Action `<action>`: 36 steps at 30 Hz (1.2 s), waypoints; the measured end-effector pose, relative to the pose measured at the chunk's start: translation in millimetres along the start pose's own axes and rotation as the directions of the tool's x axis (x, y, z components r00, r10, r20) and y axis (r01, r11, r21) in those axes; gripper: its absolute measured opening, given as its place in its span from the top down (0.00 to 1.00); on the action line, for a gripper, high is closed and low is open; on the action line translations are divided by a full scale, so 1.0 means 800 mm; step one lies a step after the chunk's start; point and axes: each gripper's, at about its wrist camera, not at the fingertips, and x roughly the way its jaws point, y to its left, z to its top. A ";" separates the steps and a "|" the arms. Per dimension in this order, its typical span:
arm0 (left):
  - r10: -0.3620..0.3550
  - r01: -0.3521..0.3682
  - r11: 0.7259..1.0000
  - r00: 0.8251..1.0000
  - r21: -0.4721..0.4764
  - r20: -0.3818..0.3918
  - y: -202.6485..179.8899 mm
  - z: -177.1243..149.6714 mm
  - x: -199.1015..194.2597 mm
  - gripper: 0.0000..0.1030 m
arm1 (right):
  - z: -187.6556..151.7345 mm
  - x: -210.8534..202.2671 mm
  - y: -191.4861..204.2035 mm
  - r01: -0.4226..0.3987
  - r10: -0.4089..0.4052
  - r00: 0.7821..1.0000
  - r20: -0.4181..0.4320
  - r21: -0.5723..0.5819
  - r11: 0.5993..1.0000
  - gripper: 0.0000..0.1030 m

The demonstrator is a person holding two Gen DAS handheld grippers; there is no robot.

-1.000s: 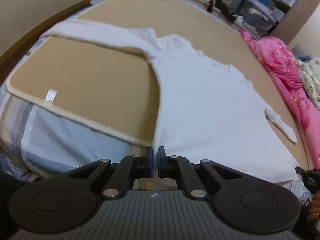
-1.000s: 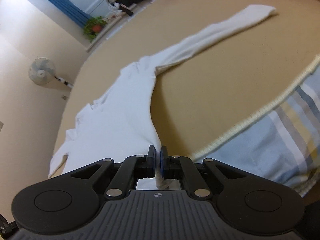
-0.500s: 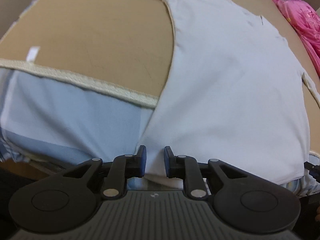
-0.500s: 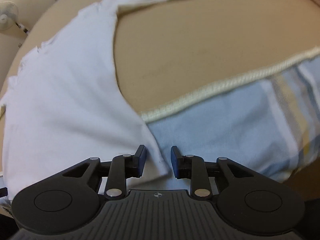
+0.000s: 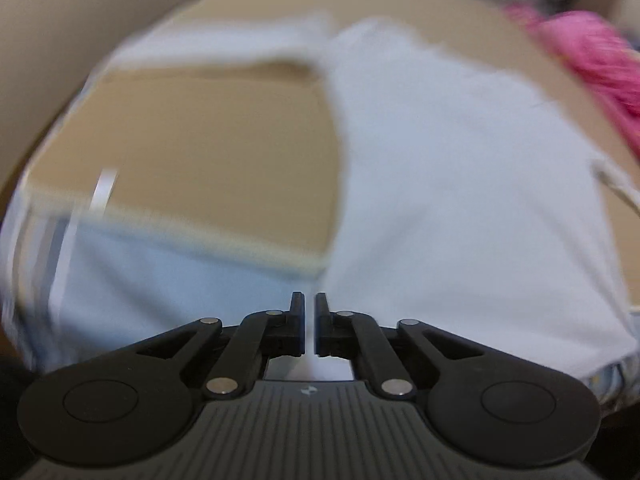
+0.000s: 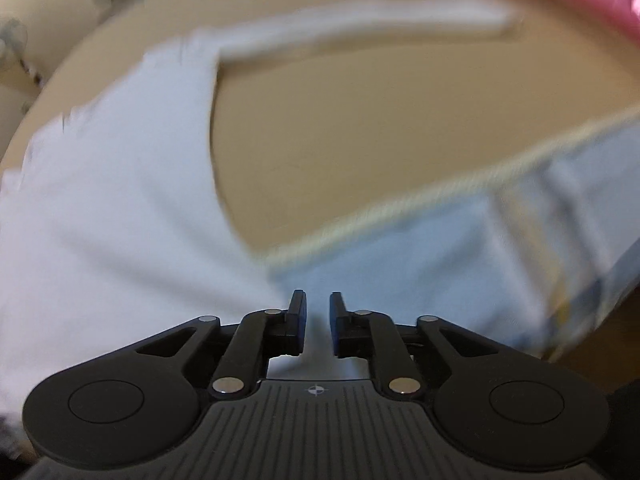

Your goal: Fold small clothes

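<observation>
A white long-sleeved top [image 5: 460,184] lies spread flat on a tan mat [image 5: 208,148], hem toward me; both views are motion-blurred. My left gripper [image 5: 308,308] sits at the hem's left corner, jaws nearly together with a thin gap, nothing seen between them. In the right wrist view the top [image 6: 112,208] fills the left side, one sleeve [image 6: 360,28] stretching to the far right. My right gripper [image 6: 317,308] hangs over the hem's right corner, jaws a small way apart and empty.
The tan mat [image 6: 380,128] has a cream corded edge [image 6: 440,196] over a pale blue striped sheet [image 6: 500,264]. A pink quilt [image 5: 592,56] lies at the far right. A white tag [image 5: 103,190] sits on the mat's left. A fan [image 6: 12,40] stands by the wall.
Both grippers opened and let go of the hem corners half a second ago. Now the left jaws have narrowed again and both grippers have pulled back and tilted up, blurring the views.
</observation>
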 end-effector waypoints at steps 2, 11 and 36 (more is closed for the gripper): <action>-0.036 0.037 0.998 0.999 0.053 -0.011 -0.016 -0.003 0.004 0.86 | 0.001 -0.016 0.005 -0.074 0.074 0.993 0.092 -0.007 0.997 0.80; 0.054 -0.038 0.990 0.992 0.139 -0.111 -0.046 -0.011 0.042 0.85 | -0.017 0.034 0.050 -0.113 0.106 0.990 -0.092 -0.075 0.991 0.72; -0.043 -0.022 0.975 0.959 0.223 0.280 -0.142 -0.002 -0.026 0.62 | 0.008 -0.032 0.065 -0.137 0.196 0.955 0.224 -0.252 0.958 0.55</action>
